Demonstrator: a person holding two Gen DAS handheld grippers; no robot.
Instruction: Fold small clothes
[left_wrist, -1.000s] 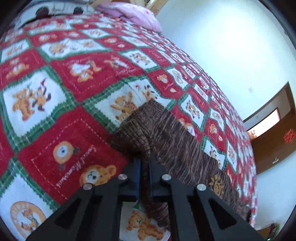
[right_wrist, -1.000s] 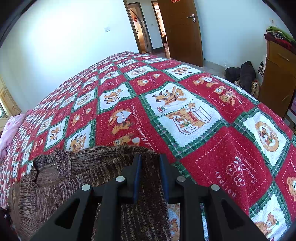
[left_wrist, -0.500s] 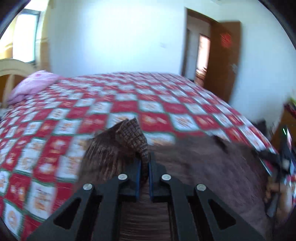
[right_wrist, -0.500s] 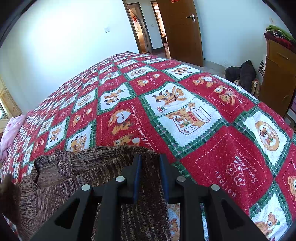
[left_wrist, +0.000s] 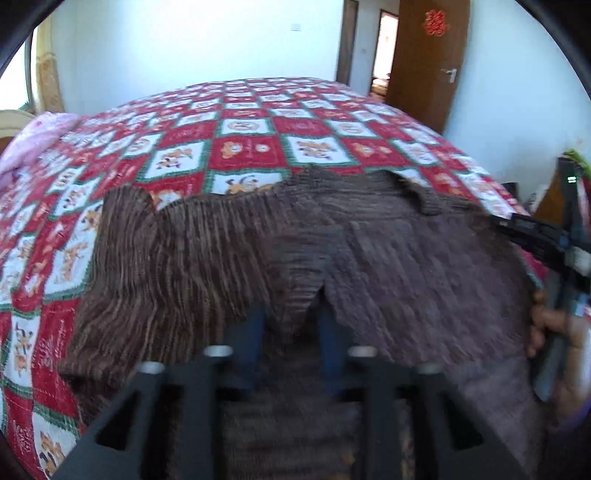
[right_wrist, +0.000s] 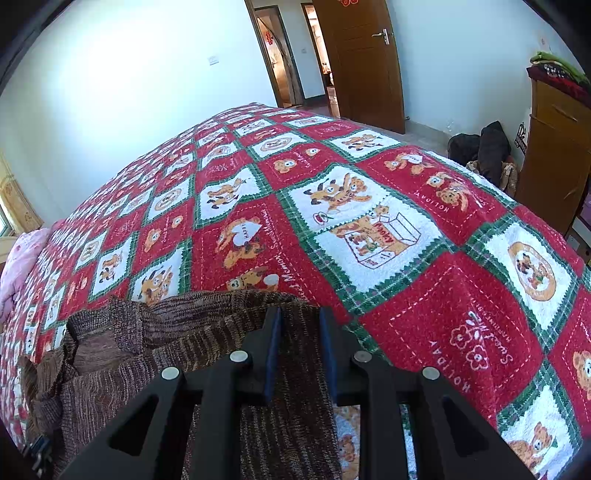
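Two views: left wrist first, then right.
Left view, sweater: a brown knit sweater (left_wrist: 229, 258) lay spread over the bedspread (left_wrist: 243, 147), filling the near half of the frame.
Left view, left gripper: the left gripper (left_wrist: 293, 325) had its jaws parted, and a pointed fold of sweater sat in the gap between them; the fingers (left_wrist: 255, 332) were blurred, so contact with the cloth could not be judged.
Left view, right gripper: the right gripper (left_wrist: 532, 232) reached in from the right edge at the sweater's far side, a hand (left_wrist: 554, 332) below it; its jaws could not be read here.
Left view, room: pink pillow (left_wrist: 33, 136) at far left, brown door (left_wrist: 424, 62) behind the bed.
Right view, sweater: the sweater (right_wrist: 122, 350) lay bunched at lower left on the bedspread (right_wrist: 406, 229), one strip running toward the camera.
Right view, right gripper: the right gripper (right_wrist: 300, 350) was spread, its fingers (right_wrist: 273, 350) straddling that strip with cloth showing in the gap, not pinched.
Right view, room: door (right_wrist: 362, 62) ajar, wooden cabinet (right_wrist: 550, 147) at right, dark bags (right_wrist: 480, 151) on the floor beside it.
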